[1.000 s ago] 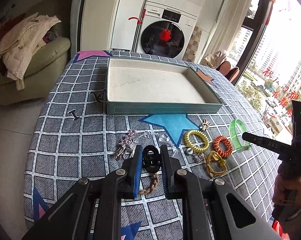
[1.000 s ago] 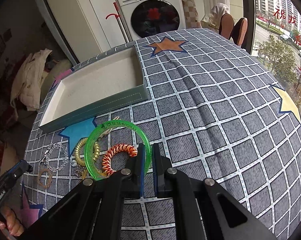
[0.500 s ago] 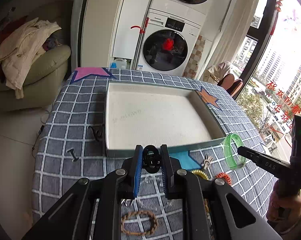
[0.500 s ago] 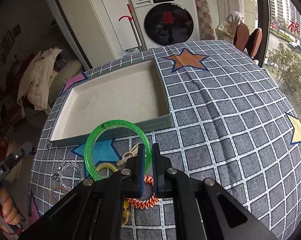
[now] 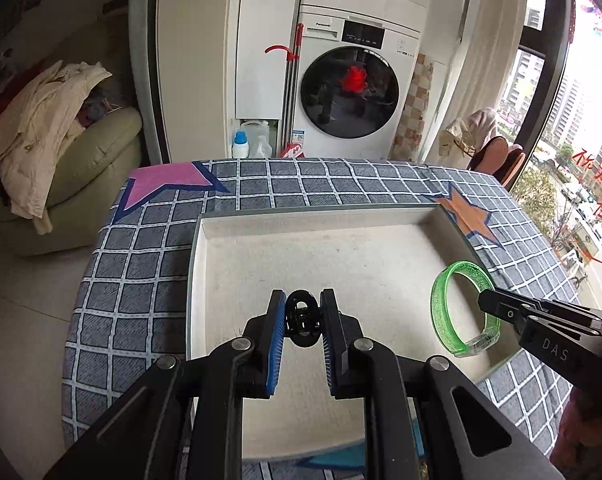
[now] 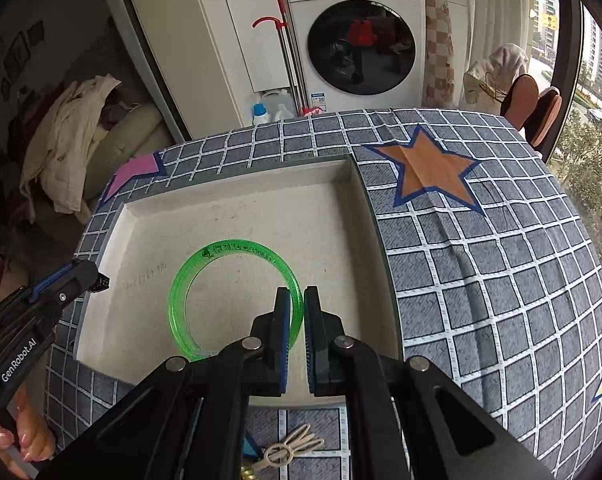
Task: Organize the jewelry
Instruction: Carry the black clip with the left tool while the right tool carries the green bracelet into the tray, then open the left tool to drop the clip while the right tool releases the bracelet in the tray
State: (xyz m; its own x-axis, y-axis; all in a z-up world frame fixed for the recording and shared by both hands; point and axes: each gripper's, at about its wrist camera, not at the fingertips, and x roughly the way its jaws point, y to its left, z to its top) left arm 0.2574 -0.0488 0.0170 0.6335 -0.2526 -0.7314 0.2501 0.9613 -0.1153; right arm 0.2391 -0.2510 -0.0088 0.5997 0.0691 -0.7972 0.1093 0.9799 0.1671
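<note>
A black hair clip (image 5: 302, 322) is pinched by the left hand-held gripper (image 5: 301, 320) above the tray (image 5: 321, 216), near its near edge. A green bangle (image 6: 233, 296) is pinched by the right hand-held gripper (image 6: 297, 308) over the tray's right side. The counter (image 6: 481, 264) is covered by a checked, star-printed cloth. A washing machine (image 5: 353, 88) is seen beyond.

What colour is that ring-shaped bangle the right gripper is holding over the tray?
Translucent bright green bangle, with faint printed lettering along its top; the right wrist view shows it best.
</note>
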